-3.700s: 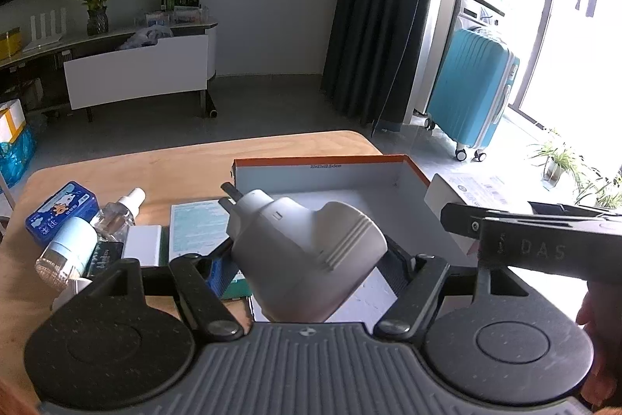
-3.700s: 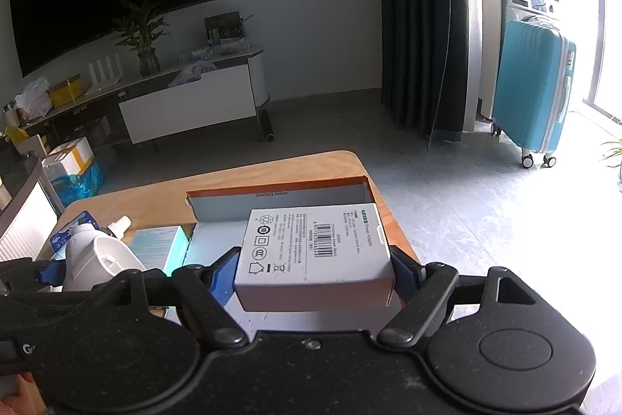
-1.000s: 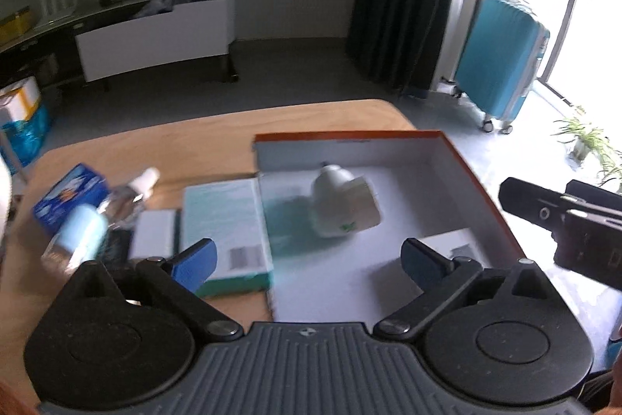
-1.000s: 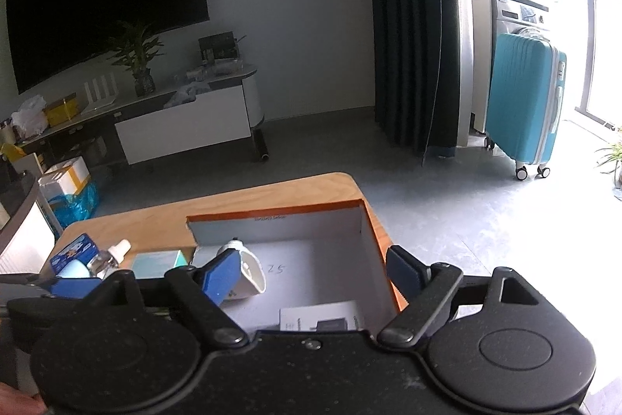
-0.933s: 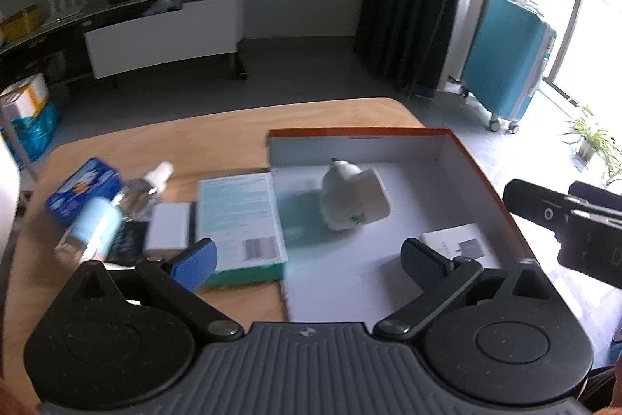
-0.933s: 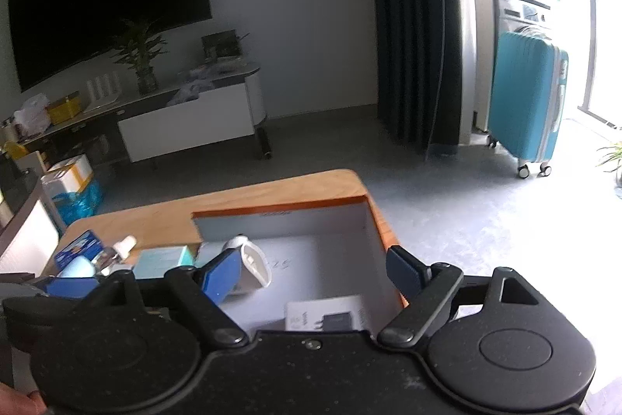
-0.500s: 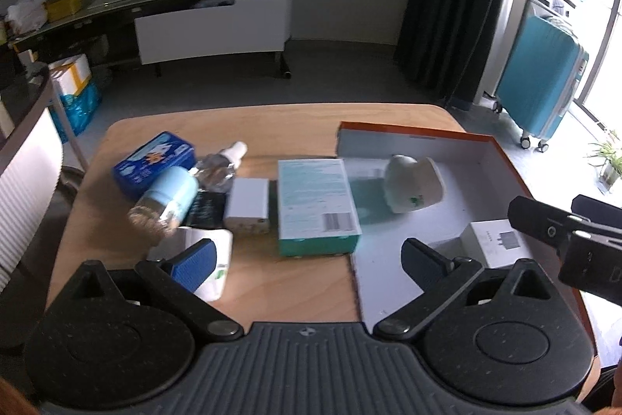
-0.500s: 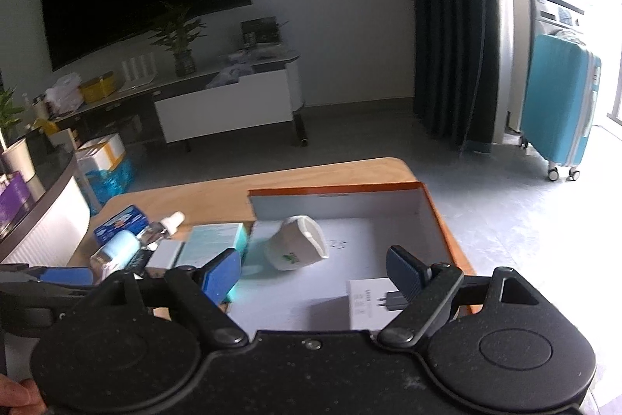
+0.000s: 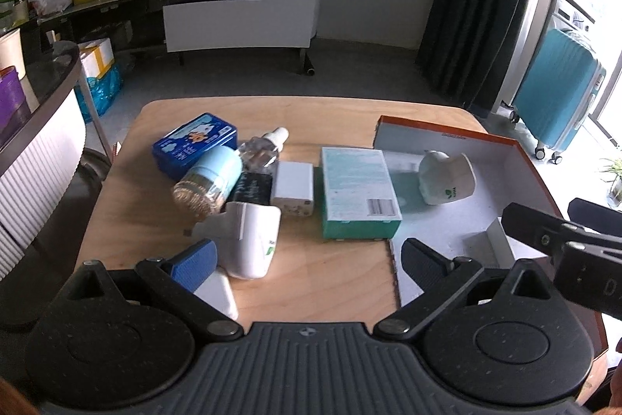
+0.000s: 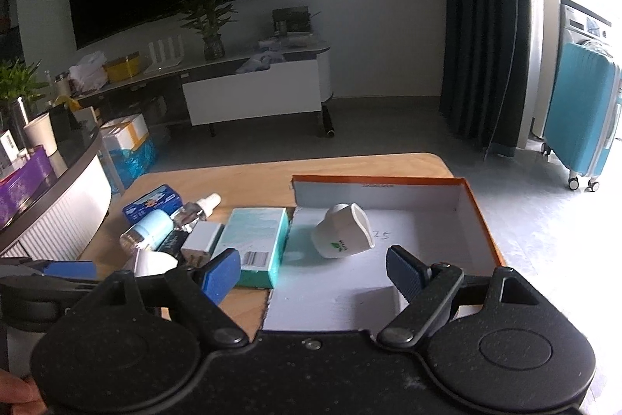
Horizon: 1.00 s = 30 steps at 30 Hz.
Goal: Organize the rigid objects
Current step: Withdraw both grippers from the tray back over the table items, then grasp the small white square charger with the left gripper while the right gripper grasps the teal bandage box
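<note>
With both sets of jaws spread wide and gripping nothing, I hold my left gripper [image 9: 307, 257] above the near edge of the wooden table [image 9: 342, 282] and my right gripper [image 10: 311, 267] over the near end of the orange-rimmed box [image 10: 482, 216]. Just ahead of my left blue pad lies a white plug-in device [image 9: 252, 240] on its side, one end pointing at me. Beyond it sits a cluster of loose items: a small white adapter box [image 9: 293, 187], a black packet [image 9: 250, 187], a pale blue canister of cotton swabs [image 9: 208, 179] tipped on its side, a clear dropper bottle [image 9: 262, 150] and a blue tin [image 9: 194, 144] at the far left. A teal carton [image 9: 357, 191] lies flat against the open box's left wall, still outside it. Inside the box, a second white plug-in device [image 10: 344, 232] rests on its side near the far left corner, and a white charger box [image 9: 493, 244] sits near the front right, partly hidden by my right gripper's arm. Past the table stand a white media console [image 10: 256, 90], a potted plant [image 10: 210, 22] and a teal suitcase [image 10: 579, 119].
</note>
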Each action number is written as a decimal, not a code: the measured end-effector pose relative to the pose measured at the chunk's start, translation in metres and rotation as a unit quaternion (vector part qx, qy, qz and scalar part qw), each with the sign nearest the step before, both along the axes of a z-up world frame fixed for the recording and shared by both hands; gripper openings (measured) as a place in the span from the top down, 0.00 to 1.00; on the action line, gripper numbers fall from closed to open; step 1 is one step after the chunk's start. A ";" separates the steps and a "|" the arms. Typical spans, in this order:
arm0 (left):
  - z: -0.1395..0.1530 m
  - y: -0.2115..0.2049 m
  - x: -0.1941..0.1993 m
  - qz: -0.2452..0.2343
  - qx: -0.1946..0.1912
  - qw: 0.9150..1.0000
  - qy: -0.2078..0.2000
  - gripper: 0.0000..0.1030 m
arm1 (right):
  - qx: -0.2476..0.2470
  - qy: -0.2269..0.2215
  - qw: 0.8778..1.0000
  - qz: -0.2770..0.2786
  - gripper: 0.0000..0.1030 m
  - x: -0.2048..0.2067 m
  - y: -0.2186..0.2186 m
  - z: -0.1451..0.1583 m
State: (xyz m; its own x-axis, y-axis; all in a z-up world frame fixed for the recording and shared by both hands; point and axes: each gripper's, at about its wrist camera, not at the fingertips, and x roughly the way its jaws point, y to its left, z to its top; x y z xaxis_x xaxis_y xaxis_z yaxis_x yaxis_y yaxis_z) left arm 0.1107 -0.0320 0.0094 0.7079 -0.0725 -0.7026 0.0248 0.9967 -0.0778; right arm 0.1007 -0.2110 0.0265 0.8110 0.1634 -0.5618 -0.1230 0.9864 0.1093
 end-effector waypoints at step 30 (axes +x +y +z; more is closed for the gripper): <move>-0.036 0.072 -0.035 0.049 -0.022 0.998 0.019 0.00 | -0.003 0.024 0.998 0.051 0.06 -0.009 0.033 -0.017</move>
